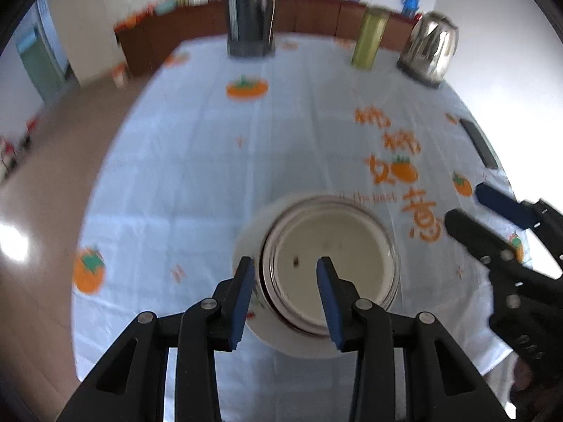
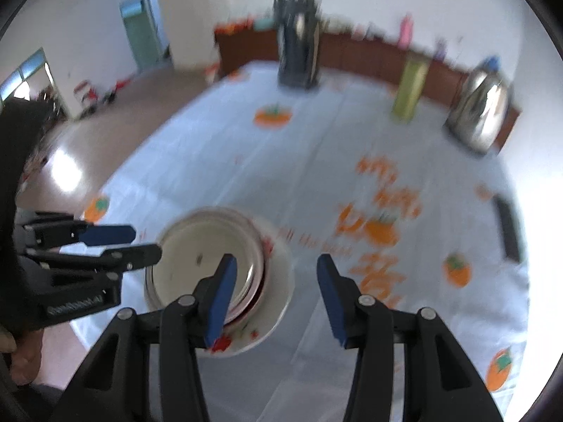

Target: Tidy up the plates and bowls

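Note:
A stack of bowls (image 1: 330, 256) with a cream inside sits on a white plate (image 1: 250, 239) on the table near its front edge. My left gripper (image 1: 285, 270) is open, its fingers straddling the stack's near-left rim without gripping it. My right gripper (image 2: 274, 270) is open and empty just right of the stack (image 2: 207, 256) and plate (image 2: 278, 281). The right gripper also shows at the right edge of the left wrist view (image 1: 468, 207); the left gripper shows at the left of the right wrist view (image 2: 140, 242). Both views are motion-blurred.
A light tablecloth (image 1: 211, 161) with orange fruit prints covers the table. At the far edge stand a dark flask (image 1: 250, 14), a green tumbler (image 1: 369, 38) and a steel kettle (image 1: 429, 49). A dark phone (image 1: 478, 140) lies at the right edge. A brown cabinet stands behind.

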The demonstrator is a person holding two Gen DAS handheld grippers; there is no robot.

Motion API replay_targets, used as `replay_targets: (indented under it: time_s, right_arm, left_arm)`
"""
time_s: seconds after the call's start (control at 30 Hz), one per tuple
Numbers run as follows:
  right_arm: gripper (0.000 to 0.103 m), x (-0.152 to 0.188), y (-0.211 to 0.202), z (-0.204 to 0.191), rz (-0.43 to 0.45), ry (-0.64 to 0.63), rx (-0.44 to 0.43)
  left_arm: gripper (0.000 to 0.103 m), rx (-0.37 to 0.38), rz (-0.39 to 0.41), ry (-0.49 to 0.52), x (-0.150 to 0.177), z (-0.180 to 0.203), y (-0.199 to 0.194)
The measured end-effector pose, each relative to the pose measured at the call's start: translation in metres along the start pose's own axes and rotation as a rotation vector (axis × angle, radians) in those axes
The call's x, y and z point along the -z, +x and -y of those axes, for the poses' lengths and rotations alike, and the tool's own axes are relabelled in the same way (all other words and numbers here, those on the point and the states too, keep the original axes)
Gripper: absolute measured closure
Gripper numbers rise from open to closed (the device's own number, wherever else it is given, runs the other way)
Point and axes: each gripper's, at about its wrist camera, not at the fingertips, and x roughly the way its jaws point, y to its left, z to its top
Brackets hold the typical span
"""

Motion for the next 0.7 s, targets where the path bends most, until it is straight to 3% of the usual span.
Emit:
replay_targets:
  time_s: [0.13, 0.4, 0.7]
  right_arm:
    - [0.042, -0.004, -0.033, 0.000, 0.126, -0.014, 0.069]
    - [0.032, 0.000, -0.063, -0.003, 0.184, -0.015, 0.127]
    - [0.029, 0.008, -0.083, -0.005, 0.199, -0.008, 0.145]
  left_arm:
    - [0.042, -0.010, 0.117, 0.027, -0.006, 0.006, -0.027]
    - [0.035, 0.009, 0.254, 0.050, -0.009, 0.014, -0.067]
    - [0.035, 0.023, 0.273, 0.040, 0.001, 0.013, -0.079]
